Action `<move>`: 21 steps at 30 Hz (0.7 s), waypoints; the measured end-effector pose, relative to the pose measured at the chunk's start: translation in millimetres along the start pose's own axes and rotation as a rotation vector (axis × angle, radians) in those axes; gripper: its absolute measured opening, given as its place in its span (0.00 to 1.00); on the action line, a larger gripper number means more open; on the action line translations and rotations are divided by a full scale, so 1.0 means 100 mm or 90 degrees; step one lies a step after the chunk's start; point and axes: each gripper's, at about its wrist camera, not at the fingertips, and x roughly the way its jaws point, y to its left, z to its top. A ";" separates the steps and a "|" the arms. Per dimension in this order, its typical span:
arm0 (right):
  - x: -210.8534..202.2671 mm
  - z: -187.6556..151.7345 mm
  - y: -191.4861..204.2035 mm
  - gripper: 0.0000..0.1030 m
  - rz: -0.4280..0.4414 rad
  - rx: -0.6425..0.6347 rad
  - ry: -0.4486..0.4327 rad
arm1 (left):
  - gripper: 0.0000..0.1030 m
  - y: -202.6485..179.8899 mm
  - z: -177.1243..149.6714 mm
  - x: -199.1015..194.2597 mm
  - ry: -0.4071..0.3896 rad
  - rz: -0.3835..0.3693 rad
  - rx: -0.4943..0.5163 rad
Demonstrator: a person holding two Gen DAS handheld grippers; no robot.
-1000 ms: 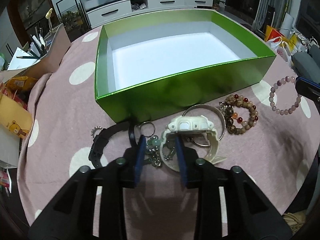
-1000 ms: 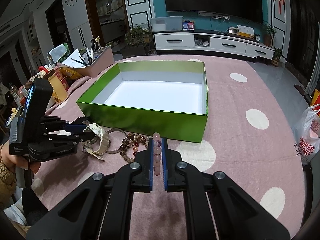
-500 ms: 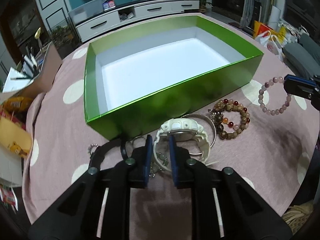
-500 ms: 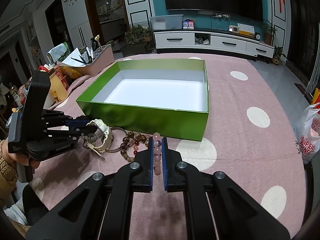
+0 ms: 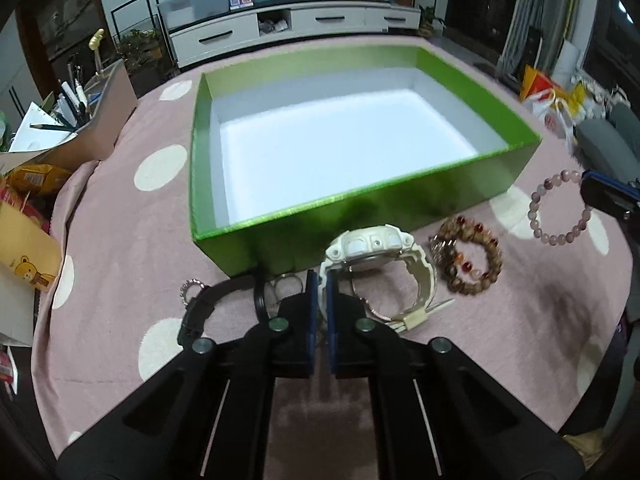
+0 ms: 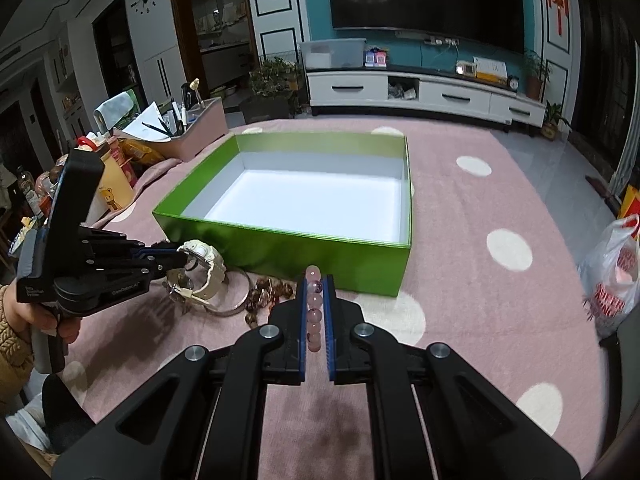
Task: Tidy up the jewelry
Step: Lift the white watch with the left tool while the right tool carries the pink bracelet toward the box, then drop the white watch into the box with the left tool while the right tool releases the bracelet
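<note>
The left gripper [image 5: 319, 300] has clenched on the white watch [image 5: 376, 258], lifting it at 6 o'clock of the green box [image 5: 400, 196]; the right gripper [image 6: 315, 320] keeps pinching the pink bracelet [image 6: 314, 308], both ready for boxing

Green box [image 5: 400, 208]: glossy metallic paper, matt white lining. Tablecloth [image 5: 132, 248]: matt pink cloth. Cream watch [image 5: 376, 256]: smooth plastic. Pink bead bracelet [image 5: 560, 208]: glossy.

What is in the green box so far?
Nothing: the green box shows only its bare white floor. The white watch and pink bead bracelet are outside.
</note>
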 end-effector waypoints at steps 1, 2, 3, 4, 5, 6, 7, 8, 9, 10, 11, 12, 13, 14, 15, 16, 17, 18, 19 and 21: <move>-0.01 0.04 0.01 0.07 0.000 -0.006 -0.006 | 0.04 0.01 0.03 -0.05 -0.008 -0.005 -0.004; -0.03 0.08 0.01 0.07 0.000 -0.010 -0.013 | 0.04 0.01 0.05 -0.09 -0.014 -0.010 -0.007; -0.04 0.12 0.02 0.07 0.001 -0.014 -0.019 | 0.04 0.02 0.09 -0.15 -0.022 -0.018 -0.013; -0.05 0.19 0.03 0.07 0.002 -0.019 -0.028 | 0.04 0.02 0.13 -0.21 -0.029 -0.025 -0.017; -0.05 0.25 0.03 0.07 0.003 -0.022 -0.035 | 0.04 0.03 0.17 -0.25 -0.036 -0.030 -0.021; -0.06 0.29 0.05 0.07 0.002 -0.027 -0.043 | 0.04 0.05 0.21 -0.31 -0.046 -0.038 -0.028; -0.06 0.36 0.06 0.07 0.002 -0.031 -0.053 | 0.04 0.06 0.26 -0.36 -0.055 -0.044 -0.033; -0.06 0.41 0.07 0.07 0.002 -0.034 -0.060 | 0.04 0.08 0.31 -0.41 -0.065 -0.045 -0.038; -0.05 0.47 0.08 0.07 0.003 -0.039 -0.068 | 0.04 0.10 0.35 -0.44 -0.073 -0.048 -0.044; -0.02 0.55 0.09 0.07 0.005 -0.042 -0.077 | 0.04 0.13 0.43 -0.48 -0.082 -0.050 -0.053; 0.00 0.59 0.09 0.07 0.007 -0.042 -0.080 | 0.04 0.16 0.48 -0.48 -0.086 -0.049 -0.058; 0.06 0.65 0.08 0.07 0.010 -0.040 -0.080 | 0.04 0.20 0.56 -0.48 -0.092 -0.041 -0.063; 0.10 0.69 0.07 0.07 0.010 -0.038 -0.080 | 0.04 0.23 0.62 -0.47 -0.096 -0.036 -0.070; 0.15 0.74 0.06 0.07 0.010 -0.036 -0.078 | 0.04 0.25 0.67 -0.45 -0.097 -0.034 -0.075; 0.24 0.78 0.06 0.07 0.011 -0.034 -0.071 | 0.04 0.29 0.73 -0.42 -0.099 -0.033 -0.082; 0.31 0.81 0.04 0.07 0.011 -0.032 -0.067 | 0.04 0.30 0.77 -0.39 -0.099 -0.028 -0.086; 0.37 0.82 0.04 0.07 0.011 -0.029 -0.061 | 0.04 0.32 0.81 -0.36 -0.097 -0.022 -0.089; 0.44 0.84 0.02 0.07 0.012 -0.026 -0.053 | 0.04 0.35 0.86 -0.28 -0.092 -0.017 -0.094; 0.53 0.85 0.01 0.07 0.014 -0.021 -0.042 | 0.04 0.36 0.89 -0.24 -0.087 -0.014 -0.097; 0.68 0.86 -0.01 0.07 0.017 -0.014 -0.022 | 0.04 0.39 0.94 -0.09 -0.069 -0.005 -0.106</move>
